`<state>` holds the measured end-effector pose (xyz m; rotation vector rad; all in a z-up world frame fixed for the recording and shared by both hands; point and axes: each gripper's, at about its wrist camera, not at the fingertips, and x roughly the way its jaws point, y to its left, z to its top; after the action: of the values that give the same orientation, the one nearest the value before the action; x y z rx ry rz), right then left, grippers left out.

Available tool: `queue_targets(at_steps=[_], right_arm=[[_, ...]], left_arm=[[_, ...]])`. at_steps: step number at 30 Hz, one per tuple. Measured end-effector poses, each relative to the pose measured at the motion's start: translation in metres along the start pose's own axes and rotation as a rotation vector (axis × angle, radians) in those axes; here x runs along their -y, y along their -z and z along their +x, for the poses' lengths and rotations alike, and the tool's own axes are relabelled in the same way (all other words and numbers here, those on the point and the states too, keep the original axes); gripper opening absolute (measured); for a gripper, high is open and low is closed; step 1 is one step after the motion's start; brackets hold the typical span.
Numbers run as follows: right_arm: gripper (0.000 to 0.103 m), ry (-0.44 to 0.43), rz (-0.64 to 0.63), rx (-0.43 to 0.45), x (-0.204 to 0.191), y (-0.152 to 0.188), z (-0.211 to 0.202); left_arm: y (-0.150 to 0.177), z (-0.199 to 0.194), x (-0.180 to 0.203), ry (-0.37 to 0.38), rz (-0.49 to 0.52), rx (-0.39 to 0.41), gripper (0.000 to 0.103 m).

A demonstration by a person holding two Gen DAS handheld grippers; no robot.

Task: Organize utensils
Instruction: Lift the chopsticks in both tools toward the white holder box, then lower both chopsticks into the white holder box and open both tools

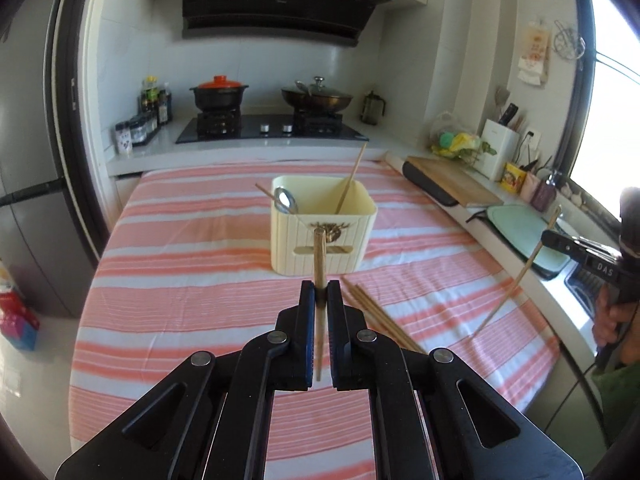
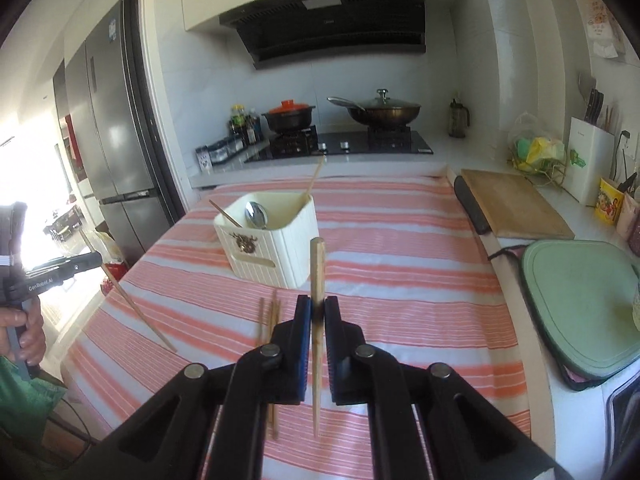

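A cream utensil holder stands on the pink-striped cloth, with a steel spoon and two chopsticks in it. My left gripper is shut on a wooden chopstick that stands upright above the cloth, in front of the holder. My right gripper is shut on another upright chopstick. Each gripper also shows in the other's view, the right gripper and the left gripper, with its chopstick slanting down. Several loose chopsticks lie on the cloth.
The striped cloth covers the table. Behind it a hob carries a red-lidded pot and a lidded wok. Along the right counter are a wooden board, a green mat and a white knife block. A fridge stands left.
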<state>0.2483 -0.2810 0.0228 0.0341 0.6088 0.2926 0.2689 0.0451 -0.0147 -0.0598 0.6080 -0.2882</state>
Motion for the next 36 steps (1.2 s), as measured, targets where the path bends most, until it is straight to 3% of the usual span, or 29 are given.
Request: queue_targets(at_steps=[8, 25, 29, 31, 33, 36], right_arm=[[0.007, -0.023, -0.023, 0.102, -0.019, -0.016, -0.019], [0.006, -0.029, -0.003, 0.034, -0.013, -0.015, 0.011], [0.007, 0.008, -0.008, 0.002, -0.010, -0.013, 0.020], [0.014, 0.006, -0.019, -0.063, -0.008, -0.011, 0.036], [0.051, 0.002, -0.009, -0.122, -0.002, -0.004, 0.060], [0.053, -0.019, -0.006, -0.233, 0.004, 0.012, 0.114]], left_arm=[[-0.003, -0.020, 0.006, 0.026, 0.013, 0.040, 0.004], [0.007, 0.000, -0.006, -0.012, -0.002, -0.003, 0.004], [0.010, 0.004, -0.013, -0.020, -0.018, -0.017, 0.004], [0.011, 0.006, -0.017, -0.020, -0.032, -0.025, 0.004], [0.011, 0.008, -0.020, -0.016, -0.041, -0.030, 0.004], [0.013, 0.010, -0.021, -0.015, -0.040, -0.039, 0.004]])
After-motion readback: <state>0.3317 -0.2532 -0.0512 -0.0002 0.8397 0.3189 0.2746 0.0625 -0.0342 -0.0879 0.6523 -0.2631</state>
